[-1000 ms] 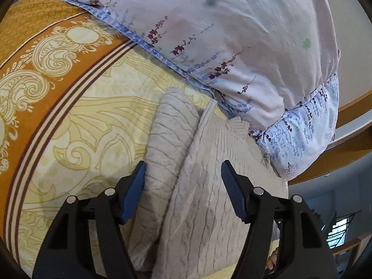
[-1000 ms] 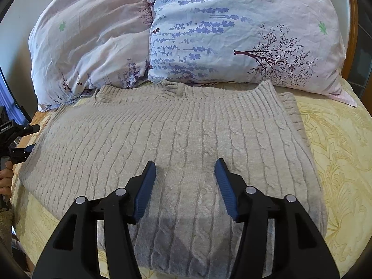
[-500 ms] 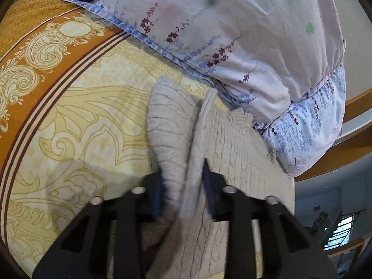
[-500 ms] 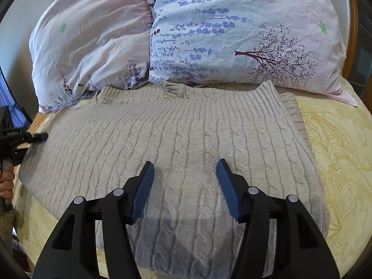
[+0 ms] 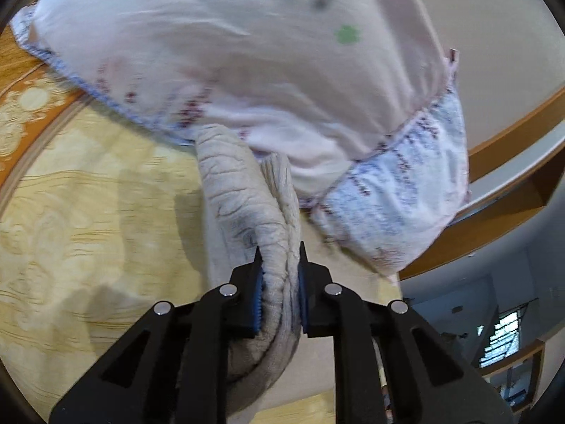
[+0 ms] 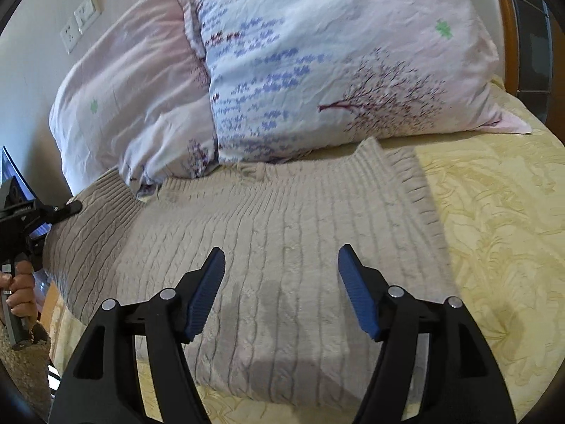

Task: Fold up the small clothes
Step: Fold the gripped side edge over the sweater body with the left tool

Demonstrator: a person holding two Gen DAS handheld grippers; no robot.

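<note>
Starting fold: left gripper (image 5: 279,265) pinching sweater (image 6: 282,233) edge, right gripper (image 6: 280,270) wide, empty; sweater mostly flat, rest undone.

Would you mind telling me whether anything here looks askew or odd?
Only one thing stands out: the sweater's far edge is tucked under the pillows. Left tongs are shut on its side; right tongs are open.

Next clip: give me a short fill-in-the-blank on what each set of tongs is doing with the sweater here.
1. The left tongs are ____ on the sweater's edge.
2. The right tongs hover over the sweater with jaws ____.
3. The sweater lies on a ____ bedspread.
4. Behind it lean two floral ____.

Missing words: shut; open; yellow; pillows
</note>
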